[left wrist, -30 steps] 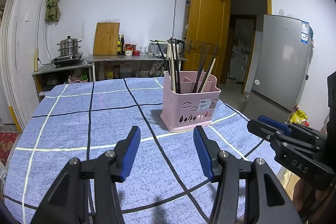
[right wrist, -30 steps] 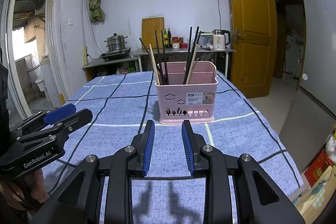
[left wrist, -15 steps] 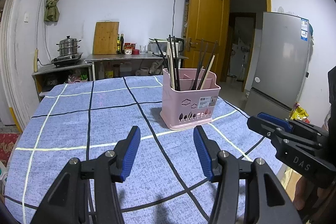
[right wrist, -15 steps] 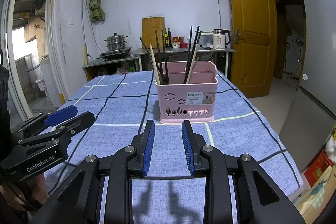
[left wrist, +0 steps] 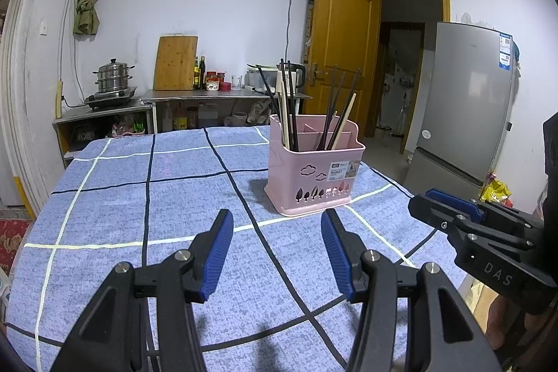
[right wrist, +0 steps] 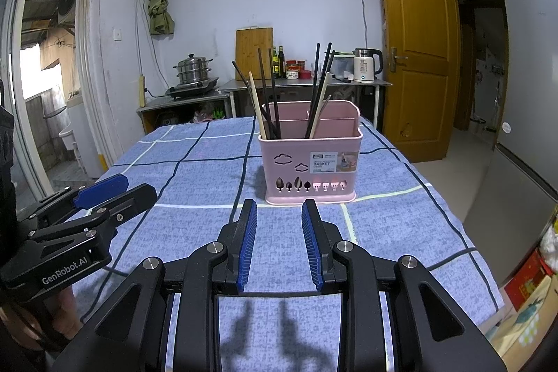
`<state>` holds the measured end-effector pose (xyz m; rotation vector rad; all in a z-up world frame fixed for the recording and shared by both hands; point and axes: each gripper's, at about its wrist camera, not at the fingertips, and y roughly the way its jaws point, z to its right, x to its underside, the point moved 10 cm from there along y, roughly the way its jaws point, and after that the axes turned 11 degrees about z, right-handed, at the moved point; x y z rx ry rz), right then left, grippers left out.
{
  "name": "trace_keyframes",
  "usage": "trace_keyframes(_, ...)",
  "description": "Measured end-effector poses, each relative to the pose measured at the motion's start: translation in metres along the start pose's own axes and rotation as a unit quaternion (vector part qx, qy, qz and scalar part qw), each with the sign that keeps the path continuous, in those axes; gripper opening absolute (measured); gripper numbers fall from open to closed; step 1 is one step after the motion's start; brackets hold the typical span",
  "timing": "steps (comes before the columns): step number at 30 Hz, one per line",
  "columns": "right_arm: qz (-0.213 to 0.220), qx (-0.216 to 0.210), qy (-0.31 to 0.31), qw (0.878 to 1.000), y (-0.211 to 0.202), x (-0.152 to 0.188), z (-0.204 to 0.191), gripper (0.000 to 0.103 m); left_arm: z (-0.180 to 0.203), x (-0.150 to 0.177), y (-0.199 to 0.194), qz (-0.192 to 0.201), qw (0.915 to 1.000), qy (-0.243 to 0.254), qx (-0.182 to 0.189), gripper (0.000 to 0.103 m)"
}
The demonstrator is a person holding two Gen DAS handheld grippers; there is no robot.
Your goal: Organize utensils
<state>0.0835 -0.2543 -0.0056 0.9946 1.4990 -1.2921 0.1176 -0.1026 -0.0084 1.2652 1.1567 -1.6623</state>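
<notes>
Chopsticks are standing in the pink basket mid-table, w/ me holding the left gripper spread wide and the right gripper slightly parted, both empty, just short of it.

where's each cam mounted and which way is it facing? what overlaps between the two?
Left wrist: sits on the left gripper, looking forward and slightly down over the blue checked tablecloth at the pink utensil basket; its own open blue-padded fingers show, with the right gripper at the right edge.
Right wrist: sits on the right gripper, facing the basket nearly head-on; its own open fingers show, with the left gripper and a hand at left.
Shared: basket with chopsticks, tablecloth, back counter, yellow door.
</notes>
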Motion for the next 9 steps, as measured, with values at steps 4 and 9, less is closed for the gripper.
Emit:
trace_keyframes(4, 0.000, 0.000, -0.001, 1.000, 0.0000, 0.0000, -0.0001, 0.028, 0.0001, 0.0007, 0.0001, 0.000, 1.0000, -0.001, 0.000, 0.055)
trace_keyframes(9, 0.000, 0.000, -0.001, 1.000, 0.0000, -0.0001, 0.0000, 0.028, -0.0003, 0.0020, 0.0009, -0.001, 1.0000, 0.000, -0.001, 0.055)
